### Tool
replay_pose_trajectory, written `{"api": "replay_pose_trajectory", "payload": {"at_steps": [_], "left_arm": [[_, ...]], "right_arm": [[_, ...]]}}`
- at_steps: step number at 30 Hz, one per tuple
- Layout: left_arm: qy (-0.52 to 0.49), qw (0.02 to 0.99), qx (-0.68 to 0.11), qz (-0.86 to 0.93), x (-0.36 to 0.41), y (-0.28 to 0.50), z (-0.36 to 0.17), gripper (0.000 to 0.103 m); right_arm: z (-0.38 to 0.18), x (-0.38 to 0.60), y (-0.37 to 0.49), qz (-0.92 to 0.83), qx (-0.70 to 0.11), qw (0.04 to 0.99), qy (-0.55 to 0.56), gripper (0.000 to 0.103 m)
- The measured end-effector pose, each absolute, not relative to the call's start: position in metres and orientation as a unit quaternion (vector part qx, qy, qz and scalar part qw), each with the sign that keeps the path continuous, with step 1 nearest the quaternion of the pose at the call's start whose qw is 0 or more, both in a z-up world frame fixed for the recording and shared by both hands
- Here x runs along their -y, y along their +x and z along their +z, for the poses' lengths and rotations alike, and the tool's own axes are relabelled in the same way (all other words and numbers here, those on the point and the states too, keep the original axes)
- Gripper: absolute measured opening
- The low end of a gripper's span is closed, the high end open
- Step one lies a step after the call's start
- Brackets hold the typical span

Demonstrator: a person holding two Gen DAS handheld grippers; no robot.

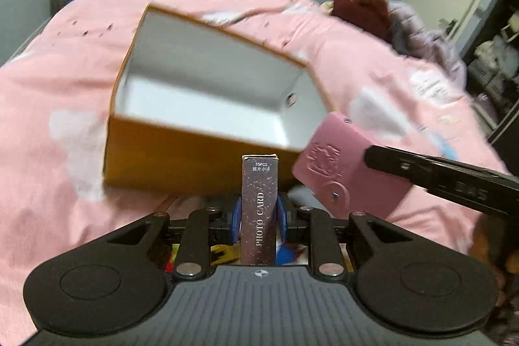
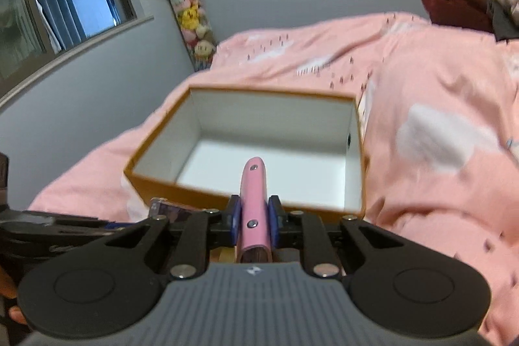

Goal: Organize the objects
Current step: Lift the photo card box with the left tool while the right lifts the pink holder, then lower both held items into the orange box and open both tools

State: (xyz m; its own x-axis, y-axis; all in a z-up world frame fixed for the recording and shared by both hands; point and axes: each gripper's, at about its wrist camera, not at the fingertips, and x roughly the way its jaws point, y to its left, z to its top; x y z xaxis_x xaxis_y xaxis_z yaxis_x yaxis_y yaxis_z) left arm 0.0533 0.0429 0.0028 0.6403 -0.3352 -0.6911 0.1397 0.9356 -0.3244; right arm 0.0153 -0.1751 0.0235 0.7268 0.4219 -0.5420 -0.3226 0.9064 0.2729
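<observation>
Both loads held just short of the open box (image 2: 246, 151), which sits on the pink bed (image 2: 438, 80) with its long axis running left to right across the right view and its mouth facing up.

Left hand-held gripper (image 1: 258, 218): closed tight on a card box (image 1: 259, 203), long axis straight ahead along the fingers, printed end toward the box's near wall.

Right hand-held gripper (image 2: 252, 218): clamped on a pink case (image 2: 253, 200), seen edge-on, long axis forward, tip already over the near rim. Seemingly the nearer of the two to the opening.

Likely next: forward and down, then release inside. Risk of clipping the near wall, more so on the left.
</observation>
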Motion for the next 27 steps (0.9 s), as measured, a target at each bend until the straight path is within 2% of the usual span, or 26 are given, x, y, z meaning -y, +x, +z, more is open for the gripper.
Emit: {"api": "replay_pose_trajectory", "payload": {"at_steps": [7, 11, 14, 18, 27], "left_arm": [[-0.168, 0.904, -0.359, -0.162, -0.036, 0.085, 0.036, 0.025], [-0.174, 0.910, -0.341, -0.159, -0.033, 0.112, 0.044, 0.025], [-0.195, 0.906, -0.341, -0.155, -0.032, 0.136, 0.043, 0.025], [-0.194, 0.906, -0.351, -0.138, -0.026, 0.159, 0.032, 0.025], [-0.209, 0.873, -0.427, -0.106, -0.013, 0.193, -0.027, 0.025]], "right_arm": [[0.046, 0.190, 0.055, 0.169, -0.268, 0.943, 0.097, 0.019], [0.039, 0.199, 0.091, 0.153, -0.271, 0.940, 0.139, 0.019], [0.025, 0.195, 0.117, 0.128, -0.287, 0.940, 0.130, 0.019], [-0.005, 0.183, 0.133, 0.115, -0.326, 0.933, 0.098, 0.019], [-0.047, 0.169, 0.139, 0.081, -0.384, 0.920, 0.014, 0.019]]}}
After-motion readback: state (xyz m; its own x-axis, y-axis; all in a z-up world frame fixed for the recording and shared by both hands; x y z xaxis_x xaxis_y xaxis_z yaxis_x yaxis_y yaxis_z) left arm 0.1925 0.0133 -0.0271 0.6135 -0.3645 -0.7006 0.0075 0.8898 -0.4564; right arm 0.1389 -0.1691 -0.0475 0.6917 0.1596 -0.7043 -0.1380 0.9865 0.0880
